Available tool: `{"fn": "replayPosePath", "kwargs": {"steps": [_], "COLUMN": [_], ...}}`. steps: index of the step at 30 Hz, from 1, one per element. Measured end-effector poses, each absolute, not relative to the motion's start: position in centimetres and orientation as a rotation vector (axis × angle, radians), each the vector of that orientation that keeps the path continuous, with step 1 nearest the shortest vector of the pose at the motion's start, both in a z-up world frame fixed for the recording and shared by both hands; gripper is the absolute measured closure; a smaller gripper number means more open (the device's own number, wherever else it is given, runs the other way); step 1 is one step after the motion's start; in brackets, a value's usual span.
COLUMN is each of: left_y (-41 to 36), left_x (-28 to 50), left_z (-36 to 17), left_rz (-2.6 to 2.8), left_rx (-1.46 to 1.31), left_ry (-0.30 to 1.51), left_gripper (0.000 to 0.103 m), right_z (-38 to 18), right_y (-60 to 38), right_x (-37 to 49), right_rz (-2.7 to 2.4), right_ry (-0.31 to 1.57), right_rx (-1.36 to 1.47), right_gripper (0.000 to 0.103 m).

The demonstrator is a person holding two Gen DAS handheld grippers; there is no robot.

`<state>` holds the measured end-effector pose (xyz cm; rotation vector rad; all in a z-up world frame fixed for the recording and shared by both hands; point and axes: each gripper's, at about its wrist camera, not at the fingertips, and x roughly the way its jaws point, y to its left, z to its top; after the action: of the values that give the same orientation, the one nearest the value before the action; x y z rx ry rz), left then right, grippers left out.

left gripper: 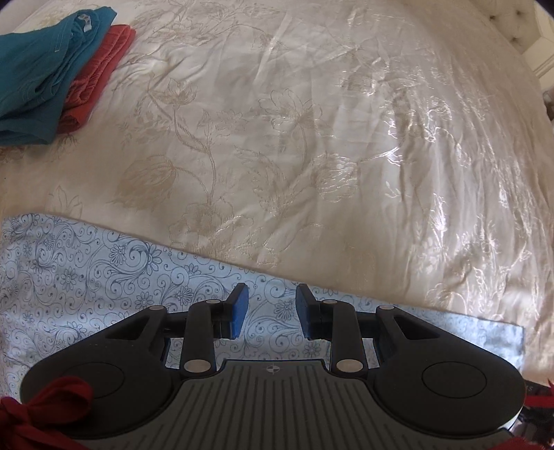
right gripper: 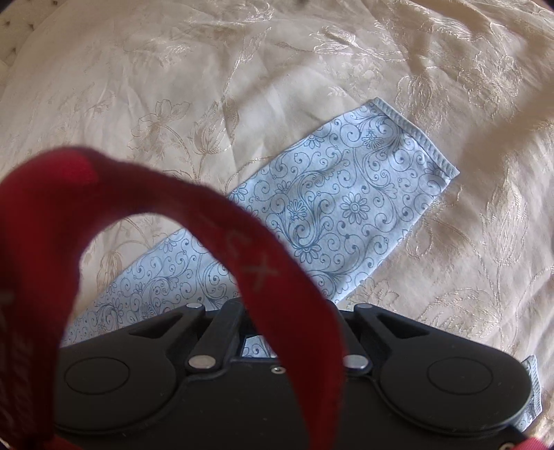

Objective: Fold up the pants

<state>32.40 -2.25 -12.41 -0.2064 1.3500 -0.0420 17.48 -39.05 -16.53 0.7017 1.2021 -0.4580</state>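
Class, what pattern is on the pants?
Blue swirls and flowers on pale blue pants; clearest in the right wrist view.

Daylit, soft. Glare on bedspread (left gripper: 398,155) sheen at right. Fisheye bends dark corners. Red strap (right gripper: 242,263) near lens blurred.

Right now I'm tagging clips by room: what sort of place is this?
Probably a bedroom: an embroidered cream bedspread, a tufted headboard, and folded clothes beside the patterned pants.

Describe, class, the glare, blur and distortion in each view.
Left wrist view: sunlight glare streaks the bedspread at right; fisheye bends the patterned pants. Right wrist view: a blurred, out-of-focus red strap hides the right gripper fingertips.
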Motion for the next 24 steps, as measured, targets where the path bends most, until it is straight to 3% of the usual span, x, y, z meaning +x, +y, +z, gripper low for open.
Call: {"fn": "replayPosePath", "kwargs": {"steps": [1,3,5,6,12,15,16,19,24], "left_y": [-2.2,-2.2,-2.3,-2.3,-2.1,-1.9,-1.9,-1.6,-1.4], "left_x": [32.6,32.7,32.5,32.4,31.0,30.6,30.5,30.4,30.7], "left_z": [-12.4,-12.1,-12.0,-12.0,-12.0,-12.1,-12.2,-12.4,-12.7], "left_rz": [-0.033,-0.024,-0.018,-0.017,-0.013,-0.013,-0.014,-0.016,-0.012], "left_rx": [-0.212,-0.199,-0.180,-0.172,-0.109,-0.097,-0.096,-0.105,-0.138], "left_ry": [1.346,1.331,1.325,1.327,1.322,1.325,1.327,1.335,1.339], "left_gripper": [0.074,0.074,0.074,0.074,0.074,0.074,0.074,0.074,0.074], "right_z": [-16.2,-15.6,-15.4,-15.5,-17.5,-19.6,-20.2,-20.3,-18.7], "right_y": [-39.1,-39.2,-39.0,-38.9,-38.2,-38.0,-37.7,-37.4,-38.5], "right_x": [17.6,18.2,19.6,20.4,25.7,27.3,27.6,26.5,21.4], "right_rz": [-0.426,-0.414,-0.412,-0.420,-0.548,-0.595,-0.611,-0.611,-0.551], "right_ry": [1.169,1.136,1.111,1.103,1.171,1.262,1.286,1.262,1.193], "right_rx": [0.723,0.754,0.769,0.767,0.736,0.710,0.680,0.630,0.706], "right_gripper": [0.083,0.080,0.042,0.035,0.035,0.038,0.045,0.096,0.097]}}
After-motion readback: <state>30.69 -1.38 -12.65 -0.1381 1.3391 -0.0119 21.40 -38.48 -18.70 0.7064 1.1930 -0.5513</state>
